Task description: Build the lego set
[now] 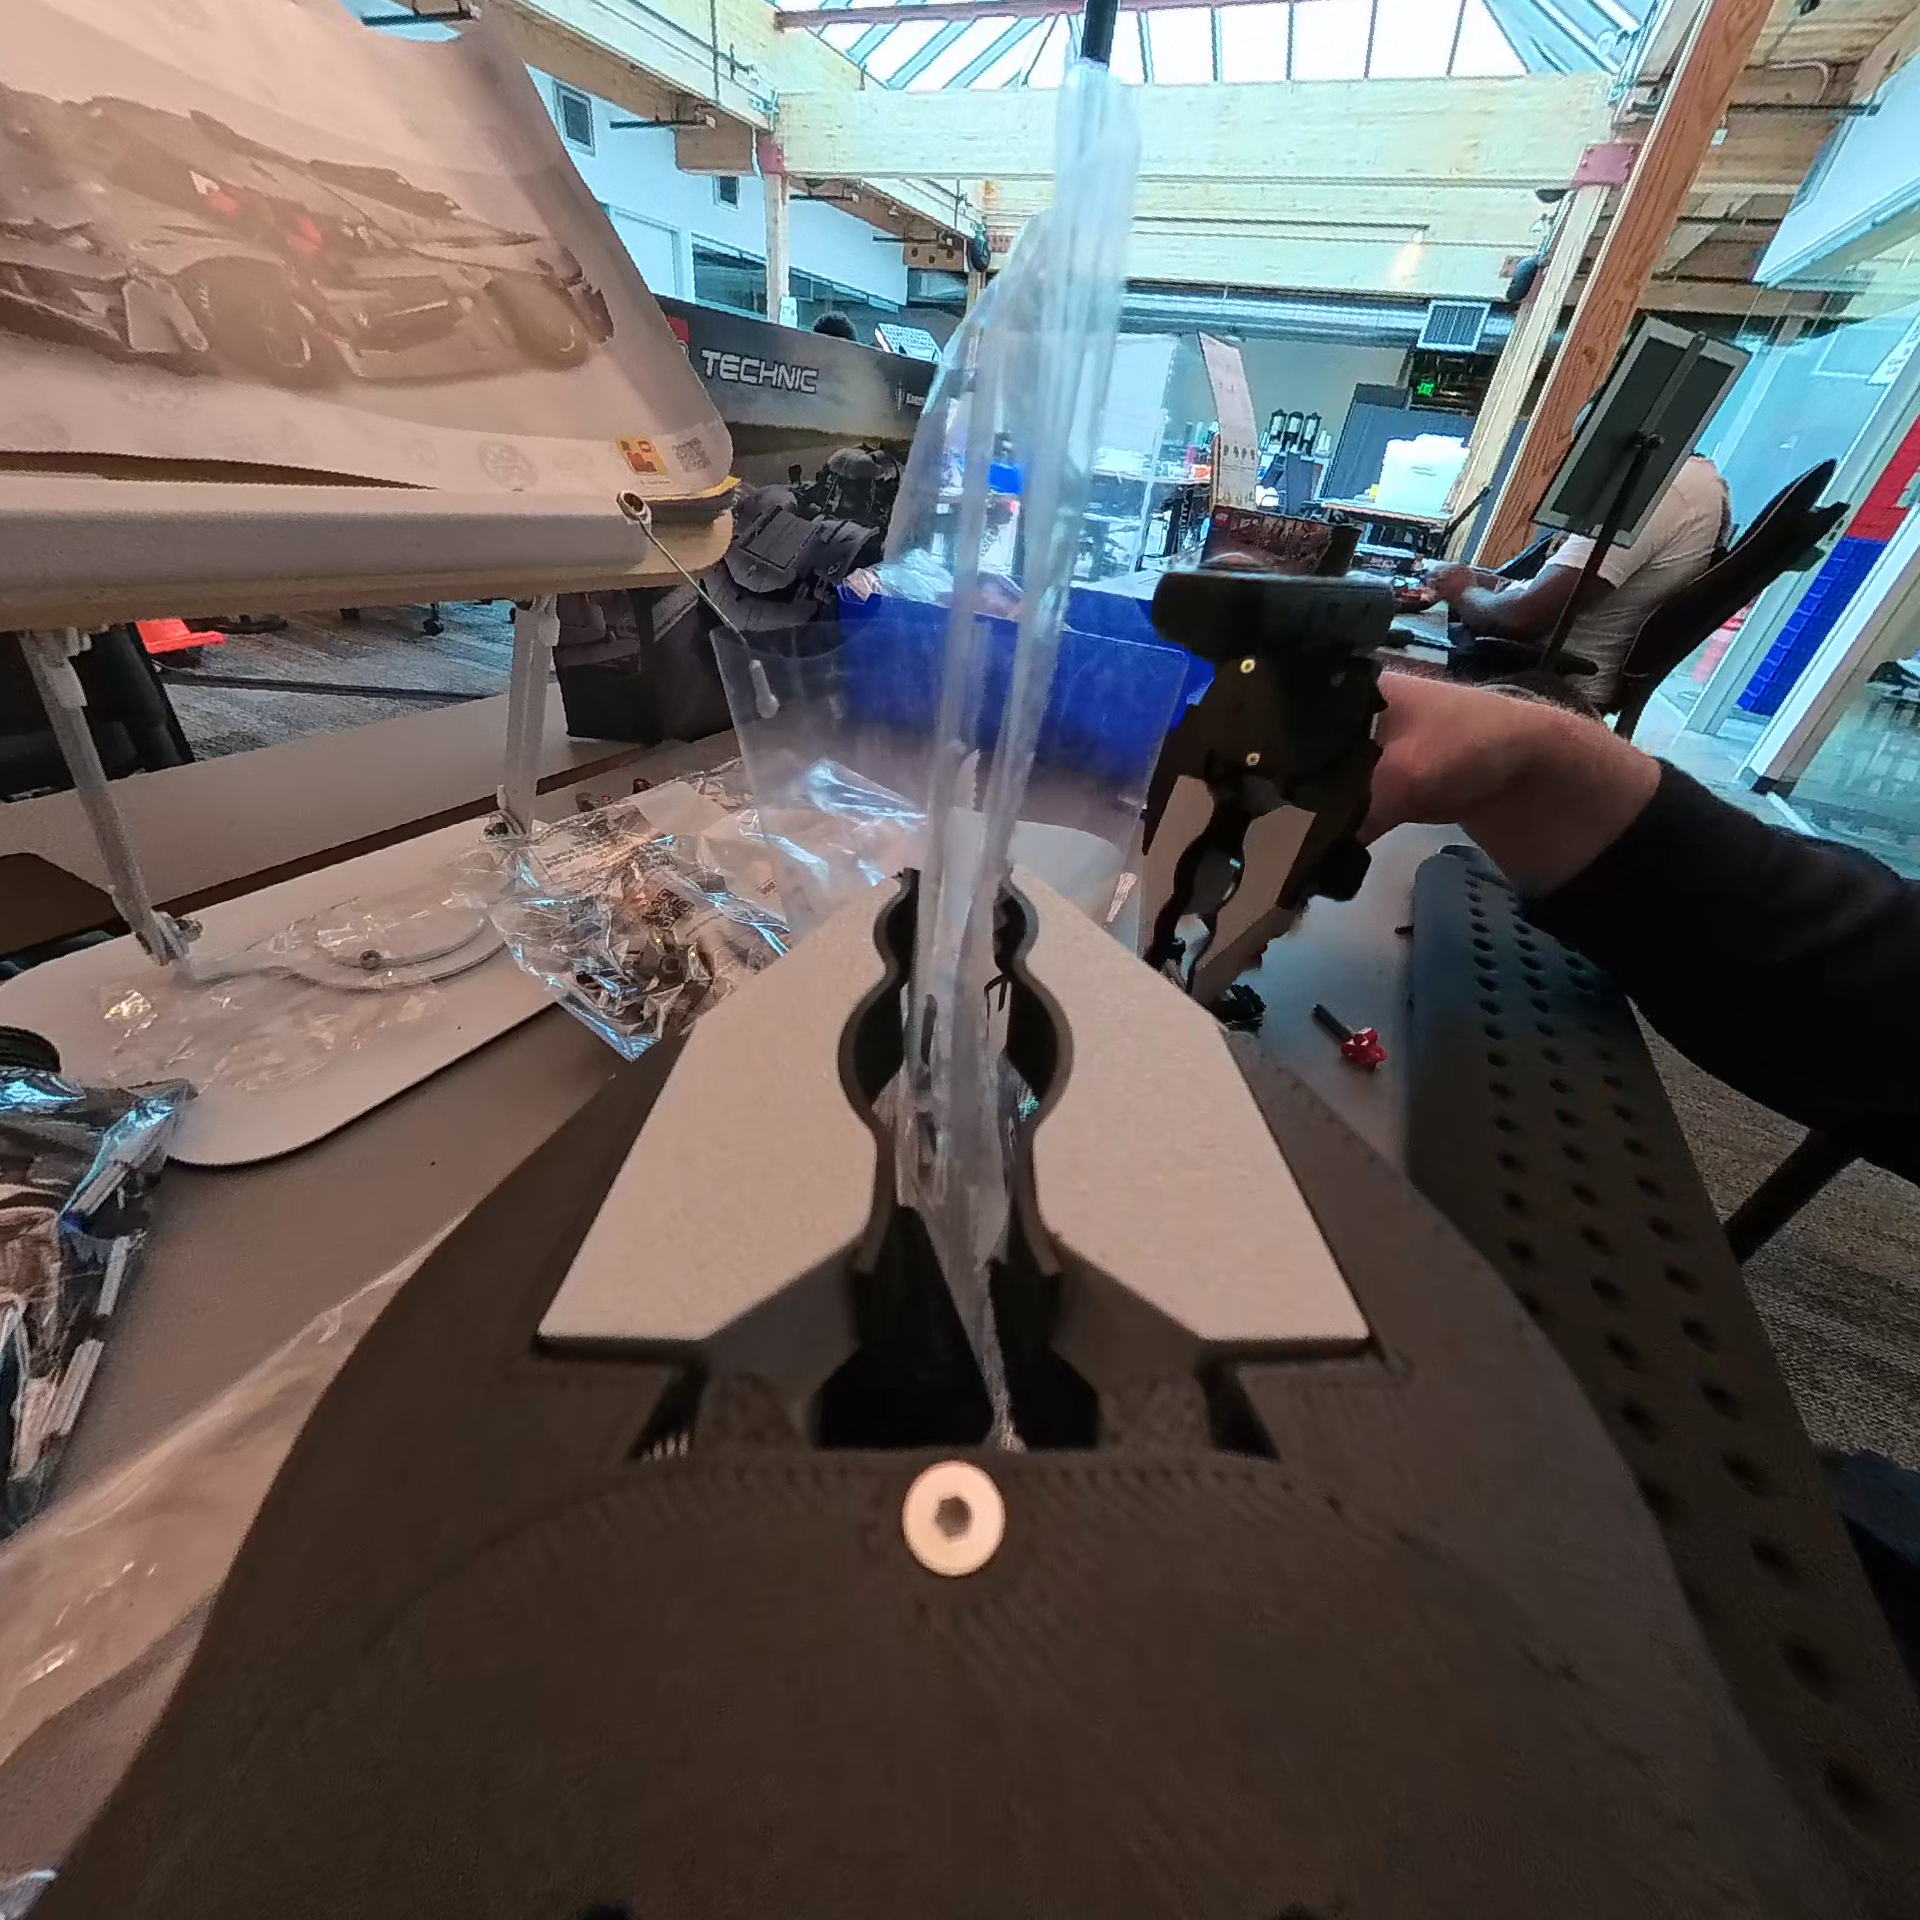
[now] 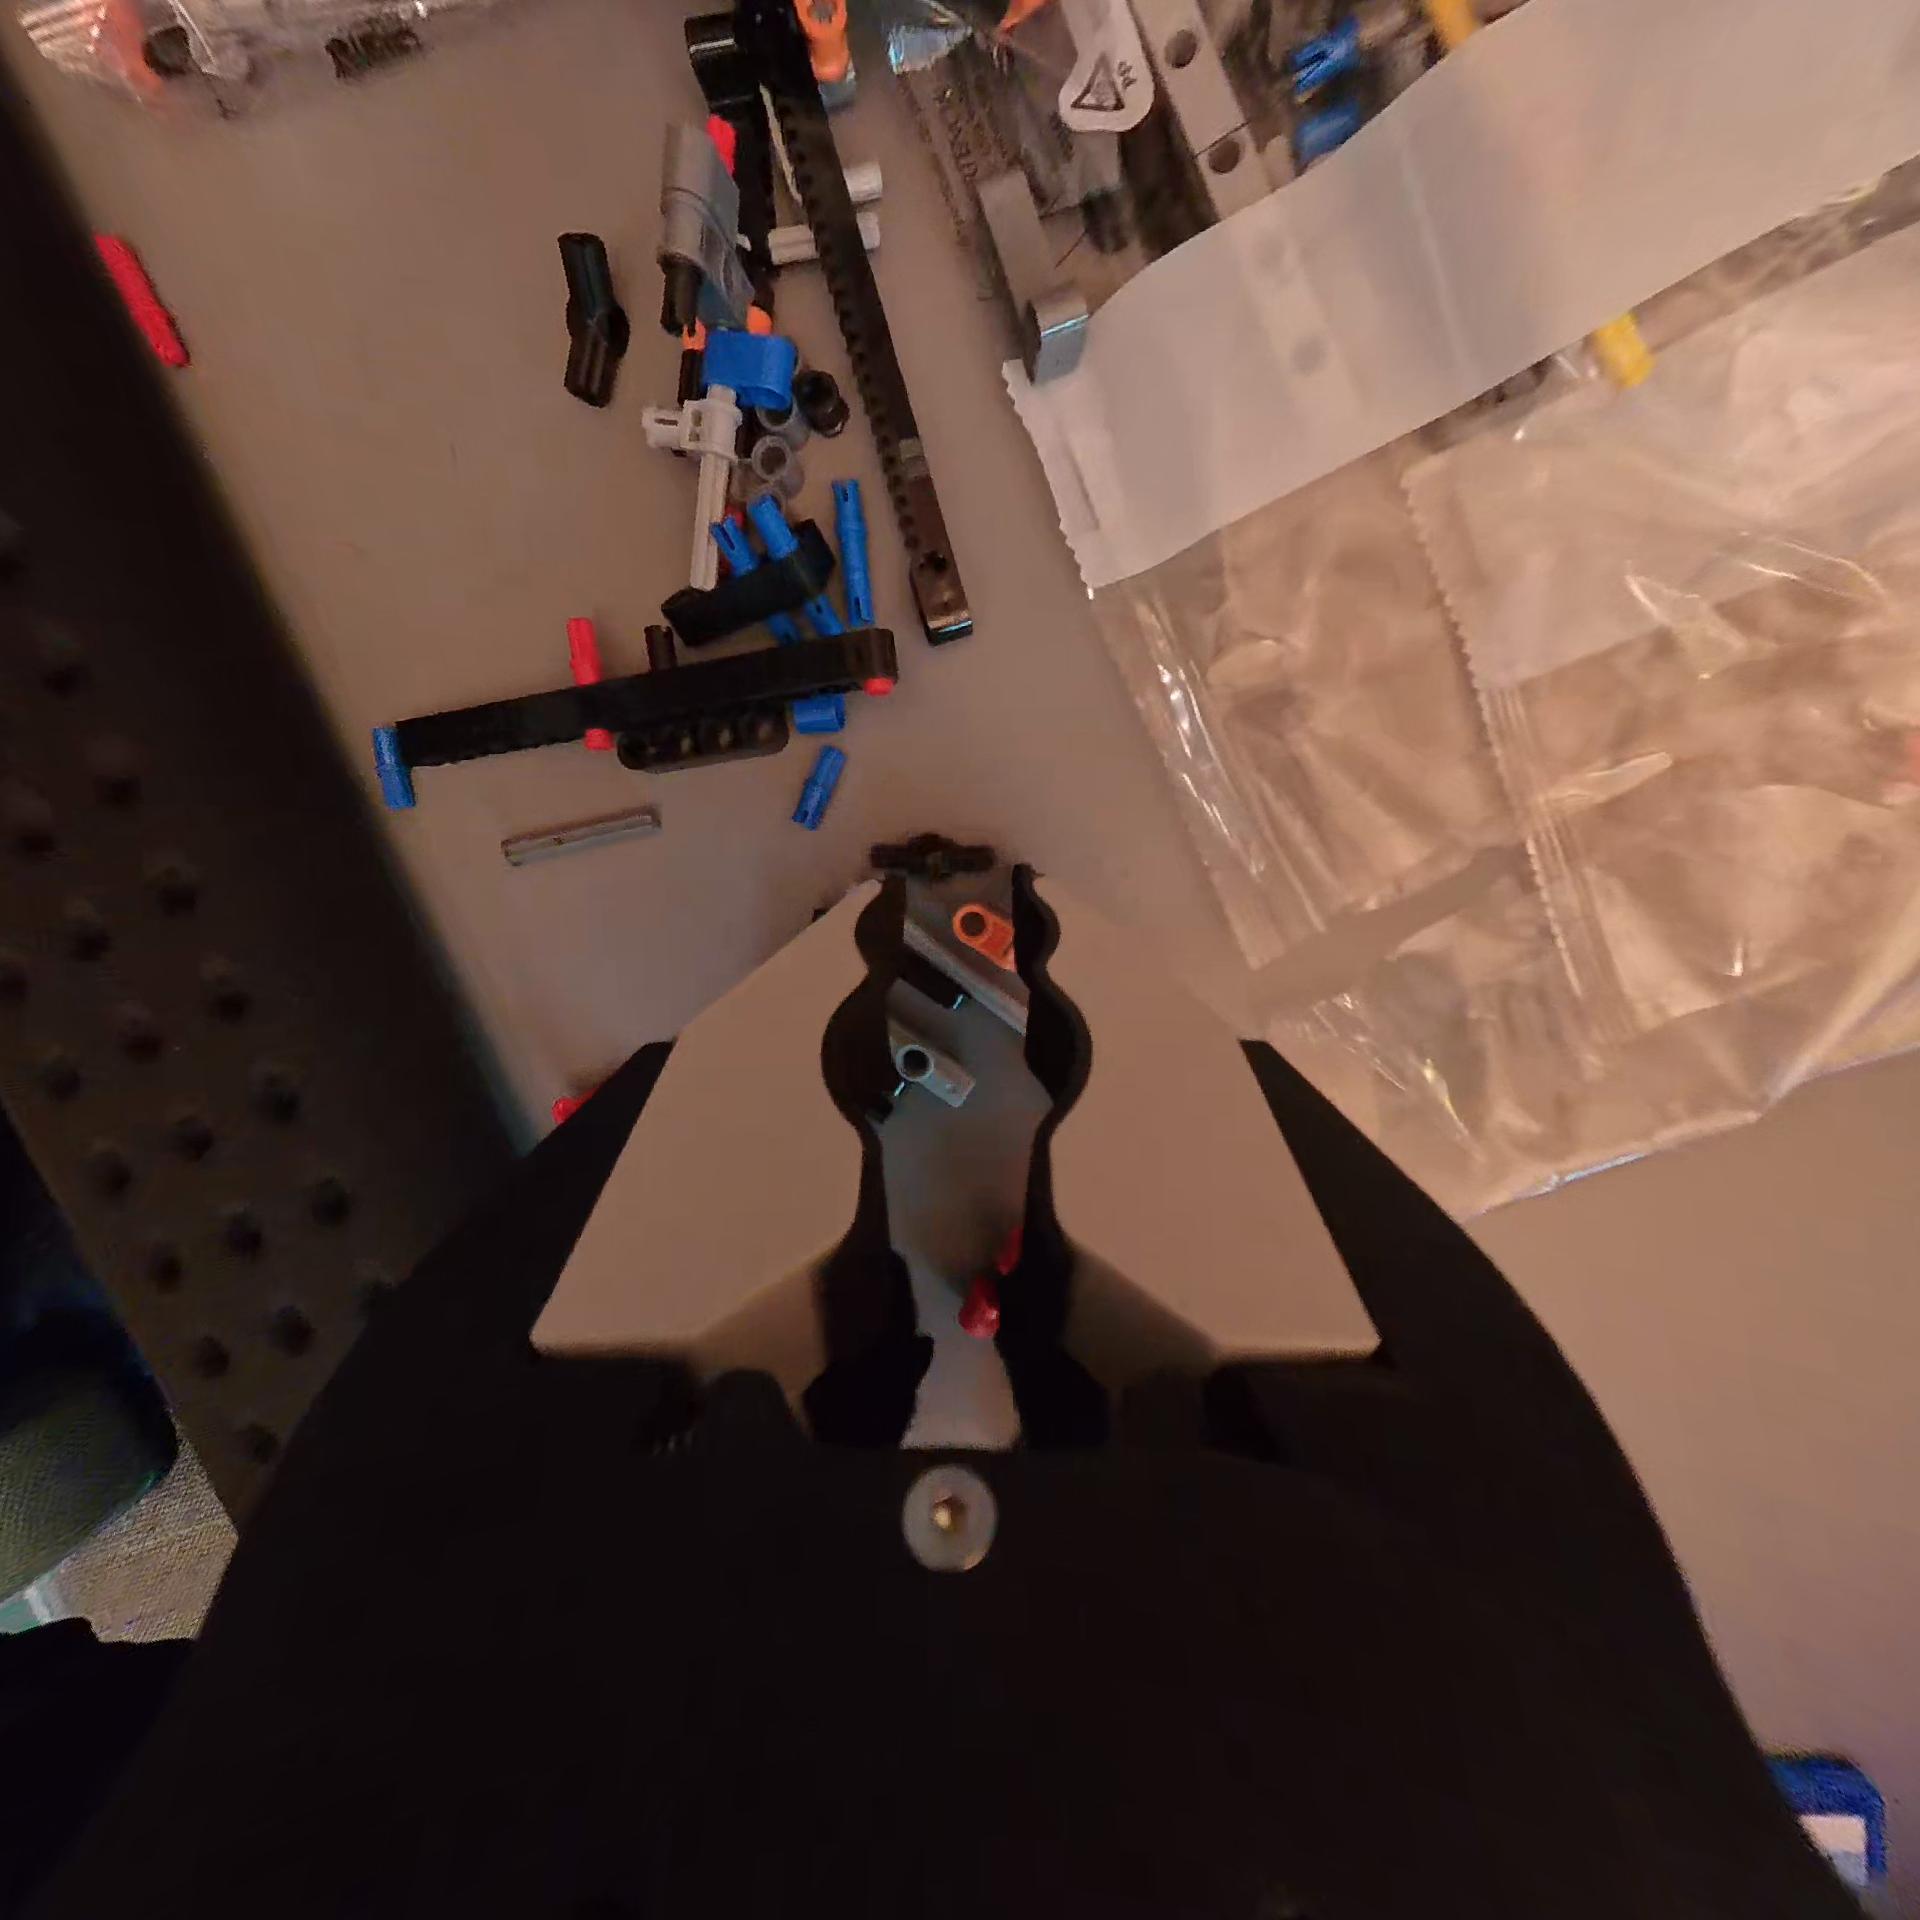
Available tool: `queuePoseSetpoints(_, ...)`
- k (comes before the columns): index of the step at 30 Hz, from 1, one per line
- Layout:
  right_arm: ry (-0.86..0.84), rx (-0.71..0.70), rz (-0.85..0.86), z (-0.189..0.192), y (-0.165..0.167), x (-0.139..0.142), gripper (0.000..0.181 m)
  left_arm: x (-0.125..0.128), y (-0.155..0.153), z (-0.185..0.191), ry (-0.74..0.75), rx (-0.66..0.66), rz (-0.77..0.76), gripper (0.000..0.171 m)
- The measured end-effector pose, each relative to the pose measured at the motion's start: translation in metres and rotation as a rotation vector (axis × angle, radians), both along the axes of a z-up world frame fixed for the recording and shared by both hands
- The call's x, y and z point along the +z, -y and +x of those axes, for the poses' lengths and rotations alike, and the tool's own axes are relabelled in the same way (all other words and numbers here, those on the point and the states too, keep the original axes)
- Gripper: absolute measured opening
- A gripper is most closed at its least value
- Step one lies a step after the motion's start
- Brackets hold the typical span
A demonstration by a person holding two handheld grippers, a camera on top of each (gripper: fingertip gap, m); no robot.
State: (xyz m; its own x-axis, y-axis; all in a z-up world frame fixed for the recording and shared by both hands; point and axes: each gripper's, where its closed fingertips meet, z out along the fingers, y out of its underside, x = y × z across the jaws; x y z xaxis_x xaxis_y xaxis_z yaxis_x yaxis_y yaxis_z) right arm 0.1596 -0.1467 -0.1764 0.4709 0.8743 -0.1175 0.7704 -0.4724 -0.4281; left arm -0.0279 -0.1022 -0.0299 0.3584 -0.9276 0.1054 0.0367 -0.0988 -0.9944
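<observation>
While the left gripper (image 1: 956, 894) clenches a clear plastic bag (image 1: 1023, 540) upright, the right gripper (image 2: 951, 883) hangs slightly parted, empty.

Grey tabletop (image 2: 436, 343): loose black, blue, red lego pieces (image 2: 748, 582) beyond right gripper; dark perforated tray (image 2: 145, 831) along left edge; bare strip between.

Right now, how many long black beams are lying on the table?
2. One long black beam runs diagonally down from the top of the pile; the other lies crosswise below it. More may hide in the bags.
</observation>
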Motion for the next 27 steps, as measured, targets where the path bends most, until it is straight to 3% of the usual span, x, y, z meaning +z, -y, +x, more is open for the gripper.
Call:
queuePoseSetpoints(13, 0.047, 0.012, 0.067, -0.005, -0.005, 0.000, 0.005, 0.000, 0.001, 0.000, 0.000, 0.001, 0.000, 0.013)
queuePoseSetpoints(17, 0.022, 0.008, 0.088, -0.007, -0.007, 0.011, 0.004, 0.000, 0.000, 0.000, 0.000, 0.000, -0.001, 0.013)
queuePoseSetpoints(21, -0.080, -0.017, 0.191, -0.020, -0.021, 0.055, 0.005, 0.000, 0.000, 0.000, -0.001, -0.001, 0.000, 0.013)
queuePoseSetpoints(27, -0.322, 0.027, 0.401, -0.080, -0.042, 0.149, 0.005, -0.001, 0.000, 0.000, -0.003, 0.001, -0.001, 0.013)
